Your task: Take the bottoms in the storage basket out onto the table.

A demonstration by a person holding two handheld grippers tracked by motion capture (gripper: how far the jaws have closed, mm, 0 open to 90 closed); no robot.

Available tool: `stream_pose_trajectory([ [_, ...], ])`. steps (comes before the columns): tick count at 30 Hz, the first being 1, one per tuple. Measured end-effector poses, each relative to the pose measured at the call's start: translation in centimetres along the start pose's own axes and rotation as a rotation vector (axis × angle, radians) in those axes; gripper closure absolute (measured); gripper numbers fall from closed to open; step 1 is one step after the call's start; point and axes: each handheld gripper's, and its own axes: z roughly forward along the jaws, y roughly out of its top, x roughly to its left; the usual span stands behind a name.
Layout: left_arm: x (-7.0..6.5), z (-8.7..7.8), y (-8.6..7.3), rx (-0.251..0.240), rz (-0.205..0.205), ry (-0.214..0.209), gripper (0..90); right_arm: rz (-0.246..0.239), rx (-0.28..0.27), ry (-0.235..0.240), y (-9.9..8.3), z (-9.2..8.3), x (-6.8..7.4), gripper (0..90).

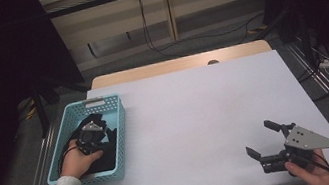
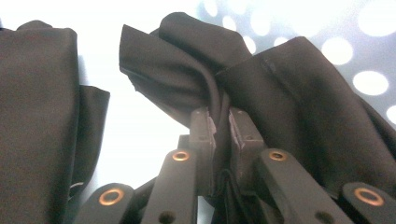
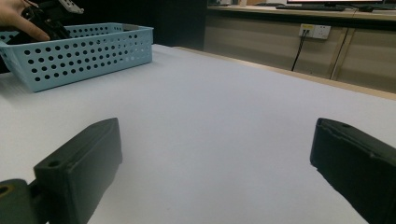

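My left gripper (image 2: 220,128) pinches a fold of black cloth (image 2: 280,93) inside the blue perforated basket (image 1: 120,125) at the table's left, the fold rising straight from its pads, while my right gripper (image 1: 261,139) gapes empty, well apart on the white tabletop (image 1: 197,117), cabled wall beyond.

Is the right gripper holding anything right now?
No, the right gripper has its jaws wide apart over the bare white table, with nothing between them.

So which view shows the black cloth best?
The left gripper view: the black cloth is close up, pinched in the left hand-held gripper. The high view shows it dark inside the blue basket; the right gripper view barely shows it.
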Motion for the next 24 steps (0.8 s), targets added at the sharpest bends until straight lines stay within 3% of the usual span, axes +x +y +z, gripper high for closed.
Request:
stream_pose_trajectory([
  [3, 0.2, -0.1, 0.0, -0.017, -0.025, -0.009, 82.7, 0.001, -0.001, -0.001, 0.0, 0.0, 0.0, 1.9],
  [6, 0.4, -0.5, 0.0, -0.032, -0.029, 0.033, 83.0, 0.000, -0.003, -0.001, 0.0, 0.0, 0.0, 1.9],
  [11, 1.1, -2.8, 1.1, -0.104, -0.052, 0.058, 83.0, 0.001, 0.001, 0.001, 0.0, 0.1, 0.0, 1.9],
  [16, 2.7, -5.2, 2.2, -0.139, -0.083, 0.101, 83.0, 0.001, 0.000, 0.003, 0.0, 0.2, 0.0, 1.9],
  [17, 3.1, -5.6, 2.2, -0.139, -0.085, 0.116, 83.0, 0.001, 0.001, 0.003, 0.0, 0.2, 0.0, 1.9],
  [18, 4.0, -6.2, 2.1, -0.149, -0.113, 0.142, 83.1, 0.000, 0.001, 0.005, 0.0, 0.2, 0.0, 2.0],
  [20, 4.4, -6.5, 1.9, -0.152, -0.126, 0.148, 83.0, 0.000, 0.000, 0.005, 0.0, 0.1, 0.0, 1.9],
  [21, 5.0, -7.1, 1.7, -0.155, -0.143, 0.180, 83.0, 0.001, -0.001, 0.006, 0.0, 0.1, 0.0, 1.9],
  [24, 5.5, -7.5, 1.5, -0.169, -0.159, 0.187, 83.0, 0.002, -0.001, 0.006, 0.0, 0.2, 0.0, 1.9],
])
